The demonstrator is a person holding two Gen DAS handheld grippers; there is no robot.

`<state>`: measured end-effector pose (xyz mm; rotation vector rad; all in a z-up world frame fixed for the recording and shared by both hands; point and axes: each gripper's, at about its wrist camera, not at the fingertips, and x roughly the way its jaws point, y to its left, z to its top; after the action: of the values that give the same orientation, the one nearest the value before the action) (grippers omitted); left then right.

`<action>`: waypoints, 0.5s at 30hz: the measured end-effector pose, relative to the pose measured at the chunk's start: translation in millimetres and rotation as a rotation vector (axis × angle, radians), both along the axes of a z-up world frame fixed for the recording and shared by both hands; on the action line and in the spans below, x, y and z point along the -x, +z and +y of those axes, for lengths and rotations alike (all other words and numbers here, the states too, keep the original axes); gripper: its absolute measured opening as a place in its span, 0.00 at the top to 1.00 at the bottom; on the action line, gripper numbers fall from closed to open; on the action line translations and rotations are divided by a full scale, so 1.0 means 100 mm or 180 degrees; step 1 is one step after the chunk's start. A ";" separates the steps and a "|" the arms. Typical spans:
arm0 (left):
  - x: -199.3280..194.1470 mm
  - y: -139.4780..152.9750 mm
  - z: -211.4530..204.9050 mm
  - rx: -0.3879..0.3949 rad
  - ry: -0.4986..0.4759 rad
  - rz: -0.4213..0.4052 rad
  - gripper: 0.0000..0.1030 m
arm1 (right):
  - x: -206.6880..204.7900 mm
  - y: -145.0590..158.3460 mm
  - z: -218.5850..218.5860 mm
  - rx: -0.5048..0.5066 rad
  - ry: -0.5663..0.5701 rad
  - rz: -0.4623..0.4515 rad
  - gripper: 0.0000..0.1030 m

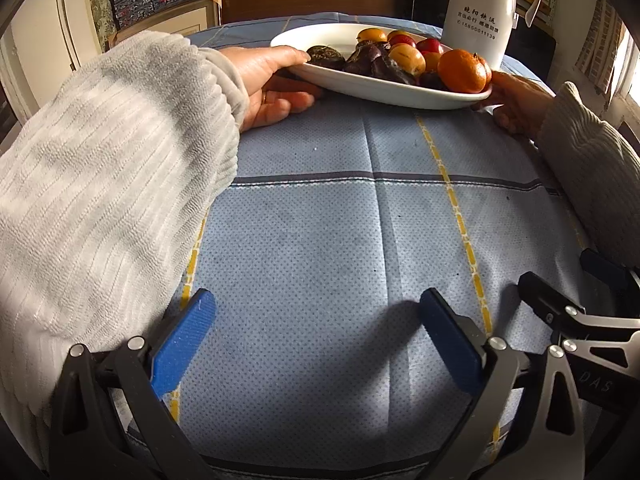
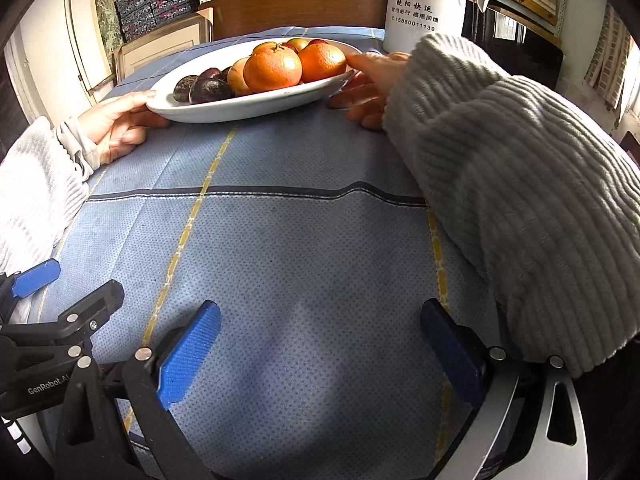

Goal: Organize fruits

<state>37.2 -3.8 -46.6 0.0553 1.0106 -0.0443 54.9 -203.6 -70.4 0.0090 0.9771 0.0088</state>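
Observation:
A white oval plate (image 1: 380, 96) (image 2: 240, 110) stands at the far side of the table, heaped with fruit: oranges (image 1: 462, 70) (image 2: 272, 68), dark purple fruits (image 1: 326, 56) (image 2: 210, 90) and small red and yellow ones. A person's bare left hand (image 1: 272, 80) (image 2: 120, 120) and right hand (image 1: 516, 100) (image 2: 376, 76) grip the plate's two ends. My left gripper (image 1: 316, 312) rests low over the cloth near the front, open and empty. My right gripper (image 2: 320, 320) sits beside it, also open and empty. Both are well short of the plate.
A blue checked tablecloth (image 1: 320, 220) with yellow stripes covers the table. A tall white thermos jug (image 1: 480, 8) (image 2: 424, 4) stands just behind the plate at the right. Grey ribbed sleeves (image 1: 100, 200) (image 2: 520, 180) stretch along both sides. A wooden chair back and shelves lie beyond.

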 end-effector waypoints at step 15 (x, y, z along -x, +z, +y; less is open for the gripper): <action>0.00 0.00 0.00 0.0003 -0.0009 -0.0001 0.04 | -0.01 0.01 0.00 0.0008 0.0013 0.0011 0.03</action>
<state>37.6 -3.9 -46.4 0.0559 1.0103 -0.0475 56.1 -203.1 -69.7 0.0048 0.9805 0.0112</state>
